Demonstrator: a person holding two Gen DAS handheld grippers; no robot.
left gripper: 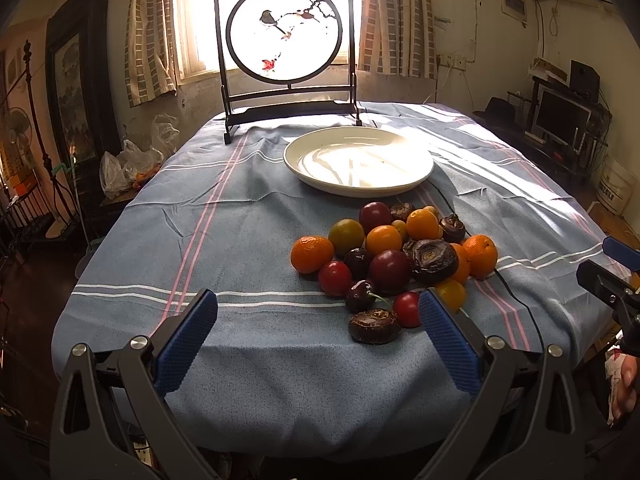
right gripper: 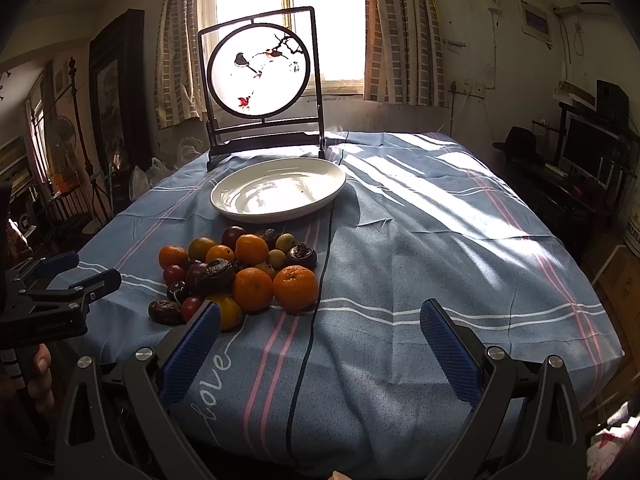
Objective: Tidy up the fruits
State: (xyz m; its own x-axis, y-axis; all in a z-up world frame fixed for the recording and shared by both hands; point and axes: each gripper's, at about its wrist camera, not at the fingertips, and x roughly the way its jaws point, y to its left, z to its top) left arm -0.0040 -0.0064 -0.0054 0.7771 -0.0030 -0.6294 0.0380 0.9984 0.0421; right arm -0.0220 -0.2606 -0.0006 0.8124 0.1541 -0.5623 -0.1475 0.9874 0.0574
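In the left wrist view the left gripper [left gripper: 318, 336] hung released above the near edge of the blue striped tablecloth [left gripper: 224, 224], holding nothing; the heap of small oranges, red plums, cherries and dark wrinkled fruits [left gripper: 394, 258] lay just beyond its right finger, and the empty white ceramic plate [left gripper: 358, 162] sat farther off, past the heap. In the right wrist view the right gripper [right gripper: 320, 346] was likewise spread and empty, with the heap [right gripper: 240, 276] off to its far left and the plate [right gripper: 278, 190] beyond; the left gripper looked nearer, so it likely reaches first
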